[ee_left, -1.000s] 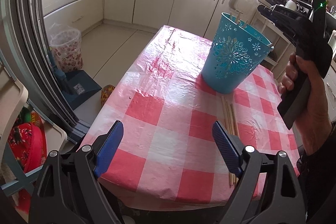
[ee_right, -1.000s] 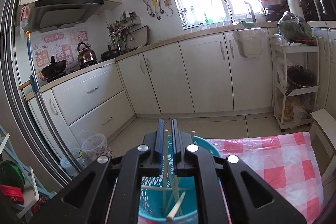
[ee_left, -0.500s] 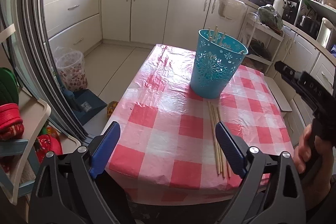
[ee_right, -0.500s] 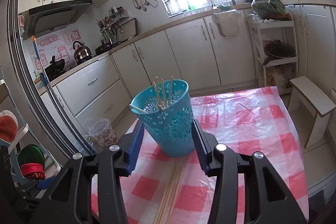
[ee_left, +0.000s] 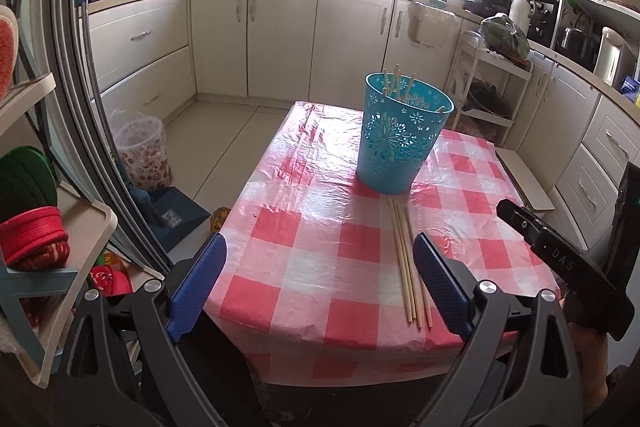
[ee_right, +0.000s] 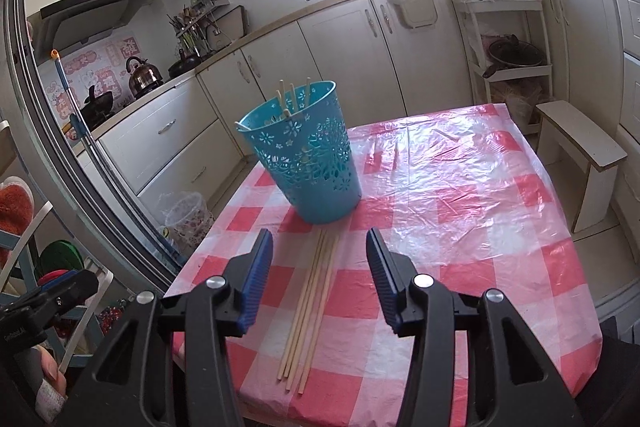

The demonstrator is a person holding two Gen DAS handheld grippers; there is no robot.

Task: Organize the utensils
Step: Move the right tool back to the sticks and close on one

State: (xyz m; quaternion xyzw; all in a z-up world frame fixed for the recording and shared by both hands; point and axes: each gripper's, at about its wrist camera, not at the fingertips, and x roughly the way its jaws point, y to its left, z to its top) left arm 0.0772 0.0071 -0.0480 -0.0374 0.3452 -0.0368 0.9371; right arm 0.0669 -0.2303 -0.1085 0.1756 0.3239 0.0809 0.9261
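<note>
A teal perforated basket (ee_left: 402,135) stands on the red-and-white checked table (ee_left: 304,251), with several wooden chopsticks upright inside it; it also shows in the right wrist view (ee_right: 308,159). Several loose wooden chopsticks (ee_left: 410,267) lie in a bunch on the cloth in front of the basket, also seen in the right wrist view (ee_right: 310,303). My left gripper (ee_left: 320,287) is open and empty, held above the table's near edge. My right gripper (ee_right: 318,279) is open and empty, above the loose chopsticks. The right gripper's body (ee_left: 560,259) shows at the right of the left wrist view.
White kitchen cabinets (ee_left: 280,39) run along the far walls. A plastic-lined bin (ee_left: 142,151) stands on the floor left of the table. A wooden stool (ee_right: 580,143) stands to the right of the table. A shelf rack with red items (ee_left: 36,239) is at the near left.
My right gripper opened, let go of the chopsticks into the basket, and drew back and down to above the loose chopsticks. My left gripper pulled back slightly, still open.
</note>
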